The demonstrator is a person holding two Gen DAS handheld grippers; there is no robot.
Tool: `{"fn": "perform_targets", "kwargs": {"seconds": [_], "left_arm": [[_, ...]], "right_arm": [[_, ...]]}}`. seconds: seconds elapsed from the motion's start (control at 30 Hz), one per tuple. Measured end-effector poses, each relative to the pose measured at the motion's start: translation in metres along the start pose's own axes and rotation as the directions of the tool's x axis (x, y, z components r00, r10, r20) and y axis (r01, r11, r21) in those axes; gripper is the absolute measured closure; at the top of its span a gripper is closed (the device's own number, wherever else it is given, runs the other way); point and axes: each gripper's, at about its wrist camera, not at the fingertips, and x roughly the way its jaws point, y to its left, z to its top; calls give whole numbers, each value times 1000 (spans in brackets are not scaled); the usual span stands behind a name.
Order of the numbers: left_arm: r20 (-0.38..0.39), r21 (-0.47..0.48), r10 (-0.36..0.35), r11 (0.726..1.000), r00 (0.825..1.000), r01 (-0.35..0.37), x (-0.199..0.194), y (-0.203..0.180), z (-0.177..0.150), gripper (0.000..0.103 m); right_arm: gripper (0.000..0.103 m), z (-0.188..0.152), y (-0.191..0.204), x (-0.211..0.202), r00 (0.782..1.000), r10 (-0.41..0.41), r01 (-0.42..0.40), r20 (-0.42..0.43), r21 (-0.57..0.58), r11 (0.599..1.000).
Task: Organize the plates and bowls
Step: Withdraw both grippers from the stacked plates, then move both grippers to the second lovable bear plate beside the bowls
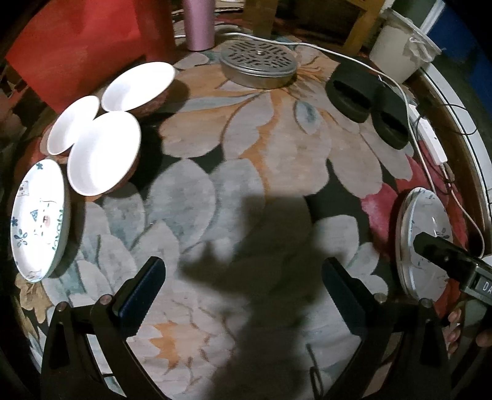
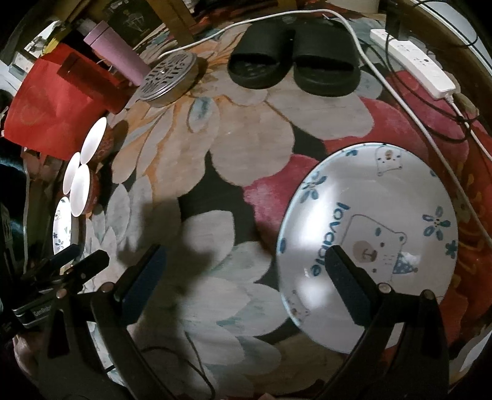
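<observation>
Three white bowls with brown outsides sit close together on the floral rug at the left: a far bowl (image 1: 138,86), a small one (image 1: 72,124) and a near one (image 1: 103,152). A bear-print plate (image 1: 38,220) lies just in front of them. A second bear-print plate (image 2: 369,237) lies at the right, also seen in the left wrist view (image 1: 422,243). My left gripper (image 1: 243,292) is open and empty above the rug's middle. My right gripper (image 2: 246,280) is open and empty, its right finger over the second plate's near part.
A pair of black slippers (image 2: 292,58), a round metal perforated tin (image 1: 258,63), a pink tumbler (image 1: 198,23) and a red bag (image 1: 77,46) stand at the back. A white power strip (image 2: 415,61) with cables runs along the right edge.
</observation>
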Motion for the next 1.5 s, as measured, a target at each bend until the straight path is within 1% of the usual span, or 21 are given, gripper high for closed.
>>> {"fn": "perform_targets", "kwargs": {"seconds": [0.3,0.7,1.2,1.5], "left_arm": [[12,-37,33,999,999,-33,-5,30,-1,1],[25,-88,54,995,998,-52,-12,68,-5,1],[35,-165,88,983,995,-81,-17,123,-15,1],[53,-215,126,970,991,-112,-28,167,-23,1]], "right_arm": [[0,0,24,9,1000,22,-23,-18,-40,999],[0,0,60,20,998,51,-54,-32,-93,994],[0,-5,124,44,993,88,-102,-79,-189,977],[0,-12,174,62,986,118,-146,-118,-259,955]]}}
